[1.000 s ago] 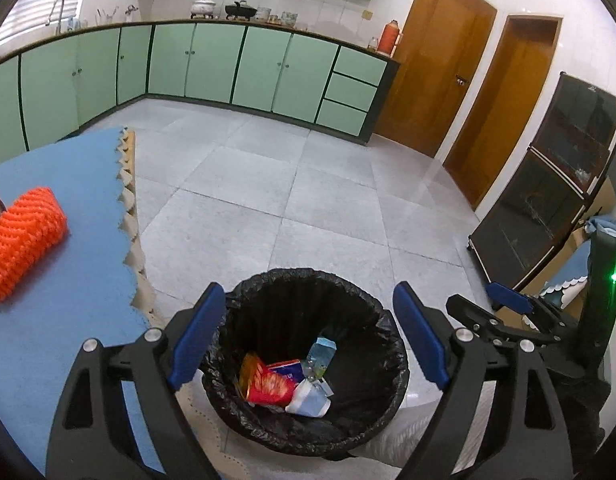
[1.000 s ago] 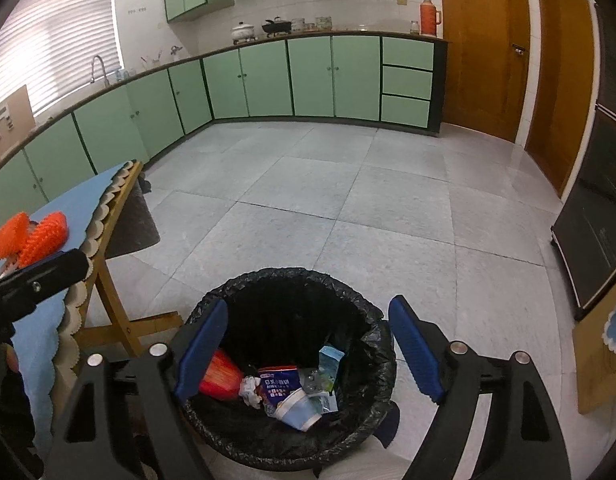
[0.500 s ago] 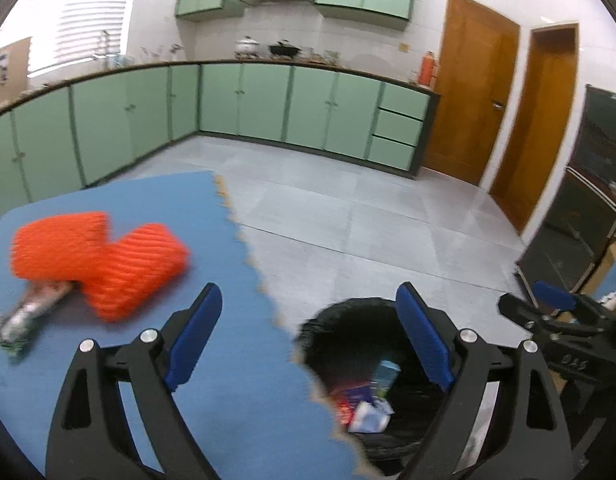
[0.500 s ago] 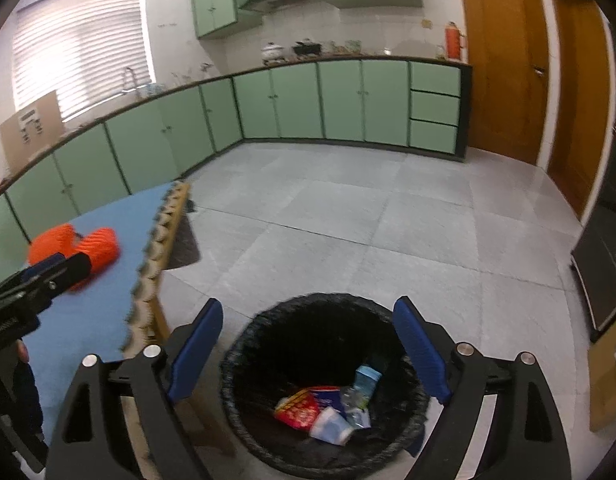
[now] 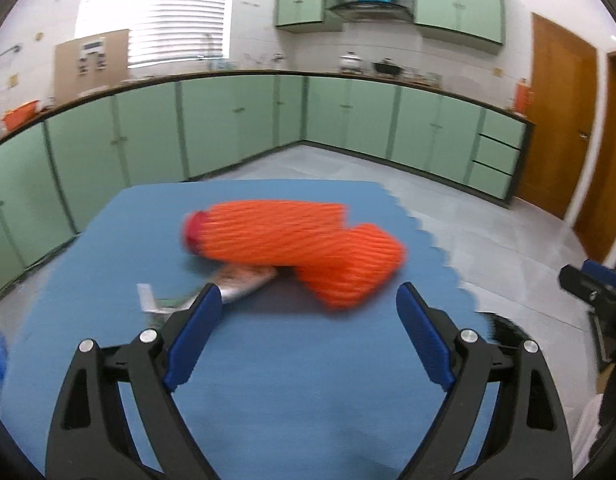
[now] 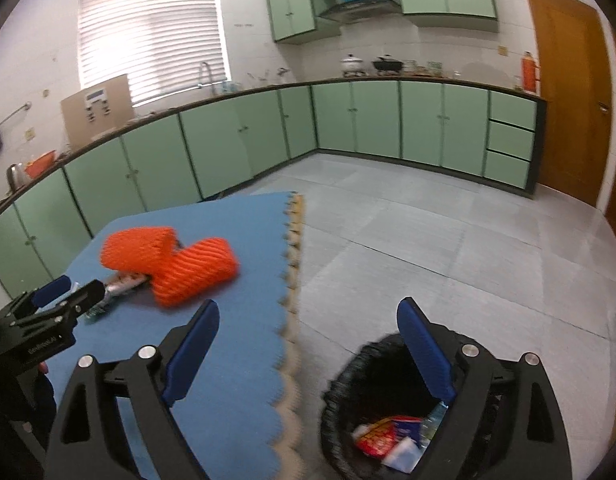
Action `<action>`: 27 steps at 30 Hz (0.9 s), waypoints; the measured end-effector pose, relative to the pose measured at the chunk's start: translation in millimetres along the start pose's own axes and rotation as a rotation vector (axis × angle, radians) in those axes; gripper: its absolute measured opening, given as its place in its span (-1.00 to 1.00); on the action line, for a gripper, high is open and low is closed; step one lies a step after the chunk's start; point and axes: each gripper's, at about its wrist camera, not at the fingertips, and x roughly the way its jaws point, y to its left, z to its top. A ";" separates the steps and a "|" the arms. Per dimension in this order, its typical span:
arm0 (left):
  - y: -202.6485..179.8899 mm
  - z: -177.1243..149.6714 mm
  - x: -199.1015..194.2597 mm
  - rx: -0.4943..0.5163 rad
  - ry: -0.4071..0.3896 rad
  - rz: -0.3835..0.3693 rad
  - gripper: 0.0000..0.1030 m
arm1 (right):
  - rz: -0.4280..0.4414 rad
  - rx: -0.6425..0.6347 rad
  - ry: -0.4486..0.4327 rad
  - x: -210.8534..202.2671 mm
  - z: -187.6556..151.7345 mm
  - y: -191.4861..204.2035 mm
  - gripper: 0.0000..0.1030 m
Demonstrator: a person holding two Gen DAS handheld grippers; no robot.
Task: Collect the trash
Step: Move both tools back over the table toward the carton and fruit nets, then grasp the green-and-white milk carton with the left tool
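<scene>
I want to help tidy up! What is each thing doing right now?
Left hand-held gripper: open, empty.
Right hand-held gripper: open, empty.
Orange foam nets: lying on the blue mat.
Silver wrapper: partly under the nets.
Trash bin: holds trash.

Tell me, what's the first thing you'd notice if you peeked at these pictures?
The bright orange foam netting jumps out, lying in the middle of the blue table mat with a crumpled silvery wrapper tucked partly under it. Next comes the black trash bin on the floor beside the table, with colorful wrappers already inside.
</scene>
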 end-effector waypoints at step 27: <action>110.7 -5.2 78.1 -0.158 0.209 -0.030 0.67 | 0.072 -0.086 0.058 70.1 -1.4 98.0 0.72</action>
